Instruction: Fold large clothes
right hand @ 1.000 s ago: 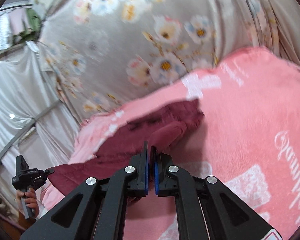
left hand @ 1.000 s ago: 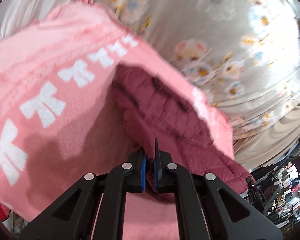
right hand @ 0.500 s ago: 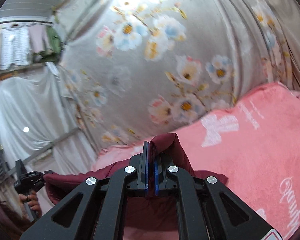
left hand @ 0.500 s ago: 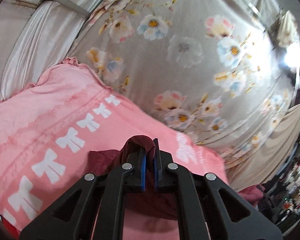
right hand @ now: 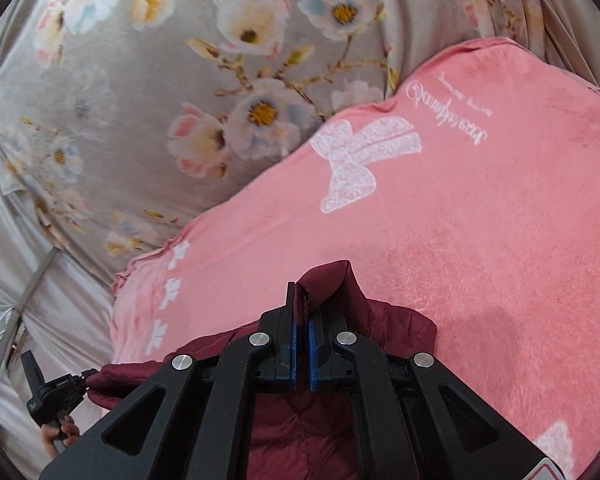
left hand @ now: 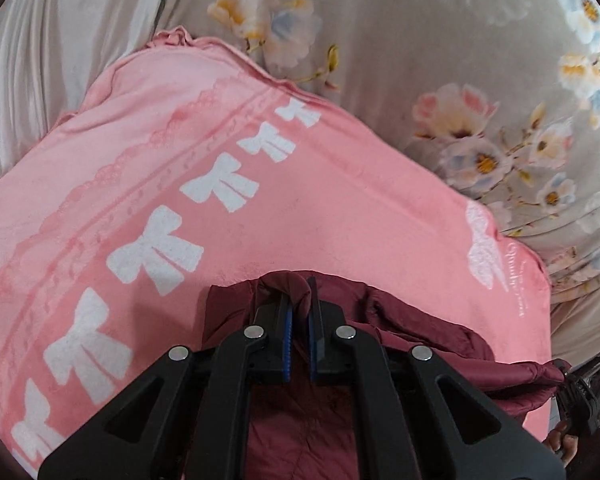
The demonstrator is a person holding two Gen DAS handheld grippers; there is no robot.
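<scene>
A dark maroon quilted jacket (left hand: 420, 332) is held up over a pink blanket (left hand: 260, 200) with white bows. My left gripper (left hand: 299, 300) is shut on a fold of the jacket's edge. My right gripper (right hand: 300, 304) is shut on another part of the jacket (right hand: 380, 328), which hangs down between the two grippers. In the right wrist view the left gripper's body (right hand: 52, 396) shows at the lower left, with the maroon cloth stretched to it. In the left wrist view the right gripper's body (left hand: 580, 400) shows at the lower right edge.
The pink blanket (right hand: 480, 220) covers the work surface. A grey floral curtain (left hand: 460, 60) hangs behind it, also in the right wrist view (right hand: 180, 80). A white satin drape (left hand: 60, 60) hangs to the left.
Both grippers have lifted the jacket off the blanket and tilted downward again. The jacket now hangs below the grippers instead of lying spread on the blanket.
</scene>
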